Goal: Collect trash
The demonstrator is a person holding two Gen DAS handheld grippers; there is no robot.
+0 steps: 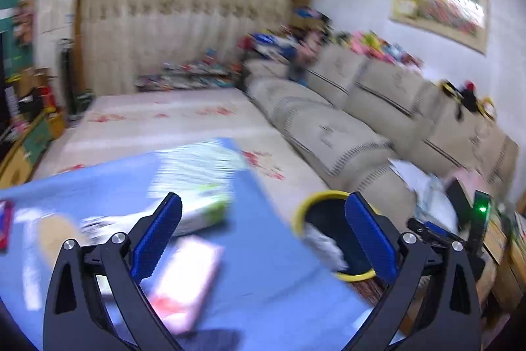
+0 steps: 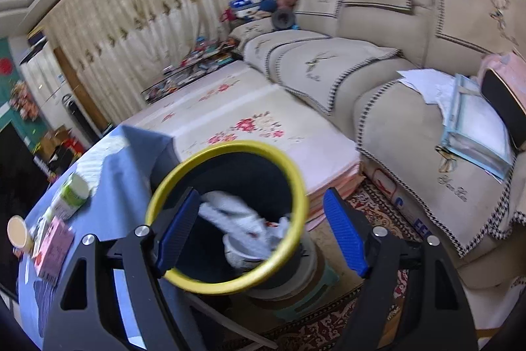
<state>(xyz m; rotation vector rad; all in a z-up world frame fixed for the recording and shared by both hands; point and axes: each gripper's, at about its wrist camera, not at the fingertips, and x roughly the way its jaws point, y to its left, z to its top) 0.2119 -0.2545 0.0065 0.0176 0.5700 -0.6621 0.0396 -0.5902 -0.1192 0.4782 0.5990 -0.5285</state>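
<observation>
Both the left gripper (image 1: pixel 263 236) and the right gripper (image 2: pixel 261 232) stand with jaws apart and nothing between them. The yellow-rimmed trash bin (image 2: pixel 227 209), at the lower centre of the right wrist view beside the blue desk (image 2: pixel 108 206), contains crumpled white paper (image 2: pixel 240 219).

Right claw (image 2: pixel 261 232), jaws apart and empty, poised above a yellow-rimmed black bin (image 2: pixel 227 219) containing crumpled white paper (image 2: pixel 243 219). Left: blue-covered counter (image 2: pixel 98 213) bearing a green-labelled bottle (image 2: pixel 72 196) and pink box (image 2: pixel 54 249). Right: beige sofa (image 2: pixel 394 81).
</observation>
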